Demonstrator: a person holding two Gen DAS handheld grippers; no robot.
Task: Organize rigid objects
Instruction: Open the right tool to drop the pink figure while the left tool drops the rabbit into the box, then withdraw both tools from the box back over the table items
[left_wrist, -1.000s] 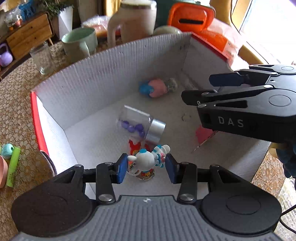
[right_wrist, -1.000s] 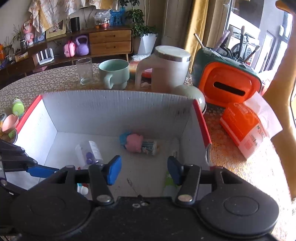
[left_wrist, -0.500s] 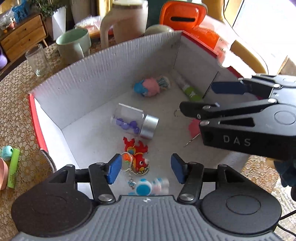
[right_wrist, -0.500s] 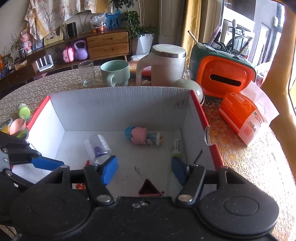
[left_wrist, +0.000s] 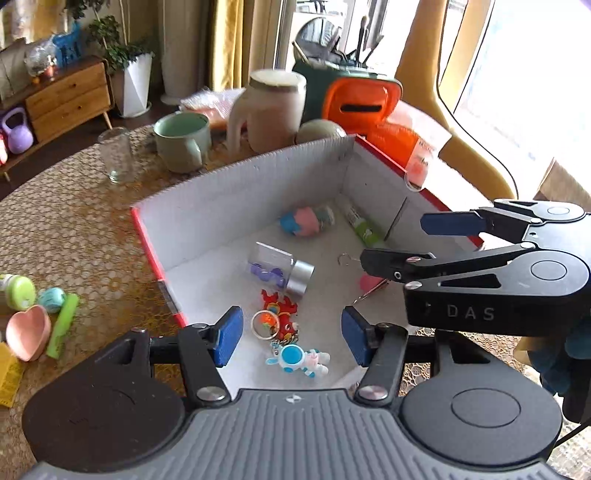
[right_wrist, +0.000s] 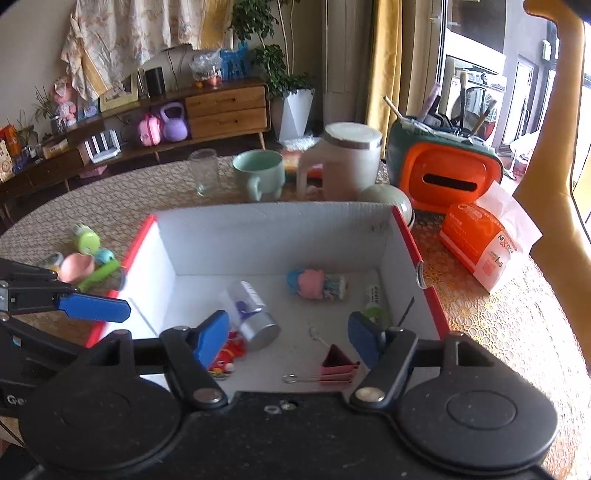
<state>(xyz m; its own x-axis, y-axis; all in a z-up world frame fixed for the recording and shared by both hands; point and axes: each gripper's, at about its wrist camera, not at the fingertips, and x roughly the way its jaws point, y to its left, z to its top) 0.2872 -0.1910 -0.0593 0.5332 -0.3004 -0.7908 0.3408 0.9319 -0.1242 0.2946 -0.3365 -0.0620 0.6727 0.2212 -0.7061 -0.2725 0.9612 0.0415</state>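
Note:
A white box with red edges (left_wrist: 236, 192) (right_wrist: 280, 236) holds a blue-and-white astronaut keychain (left_wrist: 301, 360), a red figure keychain (left_wrist: 280, 314), a clear jar with purple beads (left_wrist: 280, 269) (right_wrist: 253, 314), a pink doll (left_wrist: 306, 219) (right_wrist: 317, 284), a green tube (left_wrist: 362, 225) (right_wrist: 375, 302) and a pink binder clip (right_wrist: 338, 363). My left gripper (left_wrist: 291, 336) is open and empty above the box's near edge, over the astronaut. My right gripper (right_wrist: 290, 338) is open and empty above the box's near side; it shows at the right of the left wrist view (left_wrist: 406, 240).
On the table left of the box lie a pink heart dish (left_wrist: 27, 332) (right_wrist: 75, 266), a green marker (left_wrist: 62, 325), a teal cap (left_wrist: 51, 299) and a green bottle (right_wrist: 85, 236). Behind the box stand a glass (right_wrist: 203, 177), green mug (right_wrist: 260, 173), beige jug (right_wrist: 343, 162), orange holder (right_wrist: 447, 181) and tissue pack (right_wrist: 487, 243).
My left gripper opened and let go of the astronaut keychain, which now lies in the box. Both grippers rose and pulled back from the box.

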